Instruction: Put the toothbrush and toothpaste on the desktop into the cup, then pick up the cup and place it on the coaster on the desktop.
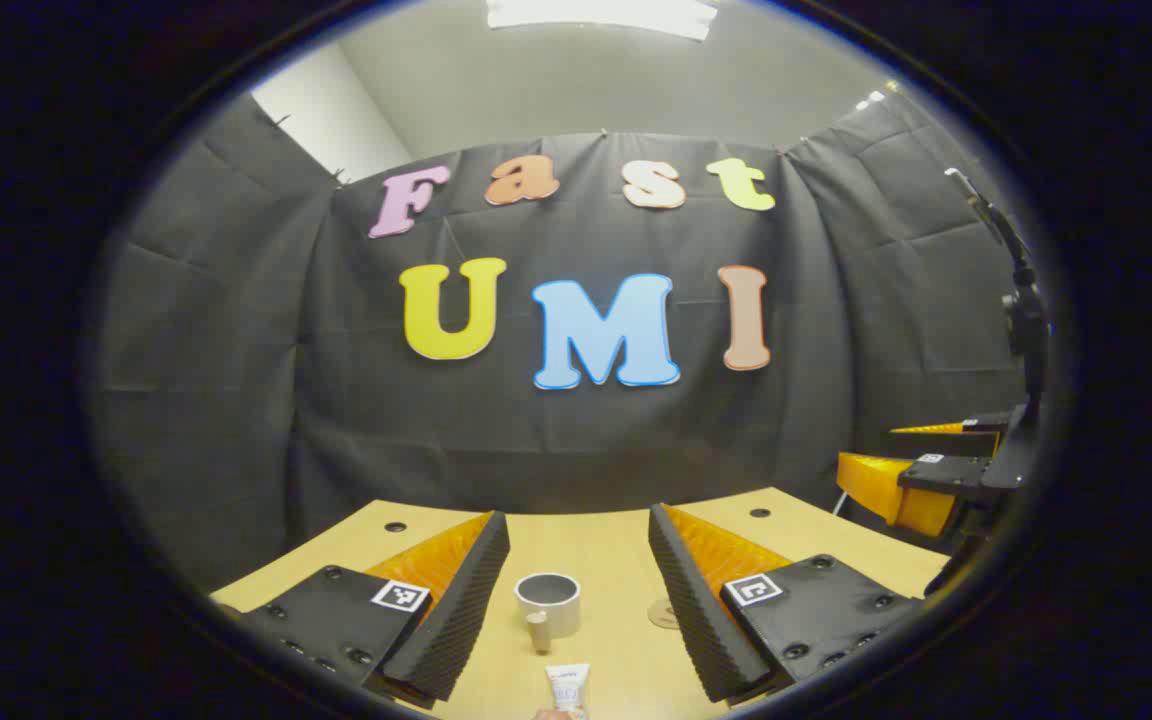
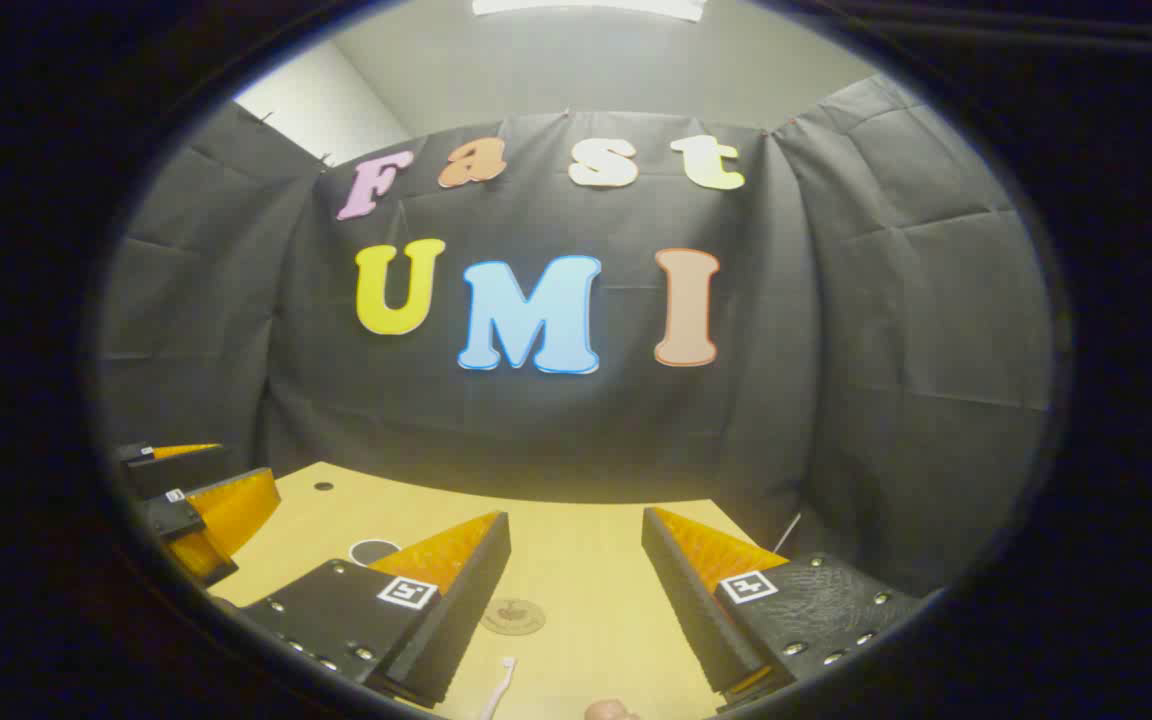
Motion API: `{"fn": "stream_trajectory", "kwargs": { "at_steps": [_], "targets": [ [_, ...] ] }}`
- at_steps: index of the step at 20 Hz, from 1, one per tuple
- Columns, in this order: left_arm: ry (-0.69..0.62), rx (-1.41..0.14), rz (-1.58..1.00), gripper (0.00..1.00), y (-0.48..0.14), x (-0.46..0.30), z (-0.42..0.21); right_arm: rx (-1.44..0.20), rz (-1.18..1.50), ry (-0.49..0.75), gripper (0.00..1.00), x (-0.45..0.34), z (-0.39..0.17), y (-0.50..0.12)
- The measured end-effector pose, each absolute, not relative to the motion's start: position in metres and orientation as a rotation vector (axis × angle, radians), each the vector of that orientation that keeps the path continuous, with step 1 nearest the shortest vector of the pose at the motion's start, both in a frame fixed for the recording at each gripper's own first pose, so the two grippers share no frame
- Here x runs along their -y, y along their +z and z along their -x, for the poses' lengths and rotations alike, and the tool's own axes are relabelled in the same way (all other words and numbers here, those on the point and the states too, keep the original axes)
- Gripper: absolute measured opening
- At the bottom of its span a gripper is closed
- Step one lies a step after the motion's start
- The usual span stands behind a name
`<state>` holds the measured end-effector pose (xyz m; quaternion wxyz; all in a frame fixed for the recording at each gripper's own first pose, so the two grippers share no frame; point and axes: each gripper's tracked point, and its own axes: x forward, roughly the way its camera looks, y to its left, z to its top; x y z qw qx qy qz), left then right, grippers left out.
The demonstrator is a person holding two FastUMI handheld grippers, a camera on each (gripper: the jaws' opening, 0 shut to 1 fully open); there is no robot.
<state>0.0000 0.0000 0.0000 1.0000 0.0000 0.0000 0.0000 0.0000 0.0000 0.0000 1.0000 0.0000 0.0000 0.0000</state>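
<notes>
Left hand-held gripper (image 1: 576, 590) hovers above the bench (image 1: 616, 545), fingers spread wide apart, nothing between them. Nearest, just below the gap at the lower edge of the left gripper view, lies the toothpaste (image 1: 567, 687), flat on the bench. Ahead of it, between the fingers, stands the cup (image 1: 548, 603), upright, mouth up. The coaster (image 1: 664, 613) lies flat beside the cup, partly hidden behind that gripper's right finger. Right hand-held gripper (image 2: 576, 590) likewise spread wide, empty. The toothbrush (image 2: 496, 690) lies near its left finger at the lower edge; the coaster sits ahead between the fingers; the cup's rim shows beyond the left finger.
</notes>
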Motion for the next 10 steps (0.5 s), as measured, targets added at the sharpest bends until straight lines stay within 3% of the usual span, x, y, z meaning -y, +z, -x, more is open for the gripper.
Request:
{"fn": "stream_trajectory", "kwargs": {
  "at_steps": [5, 10],
  "targets": [
    [0.099, 0.007, 0.002, 0.92, 0.006, -0.027, -0.023, 0.023, 0.054, 0.088, 0.87, -0.025, -0.014, 0.001],
    [0.079, 0.009, 0.004, 0.92, 0.001, -0.021, -0.053, 0.019, 0.064, 0.097, 0.86, -0.028, -0.026, 0.002]
  ]
}}
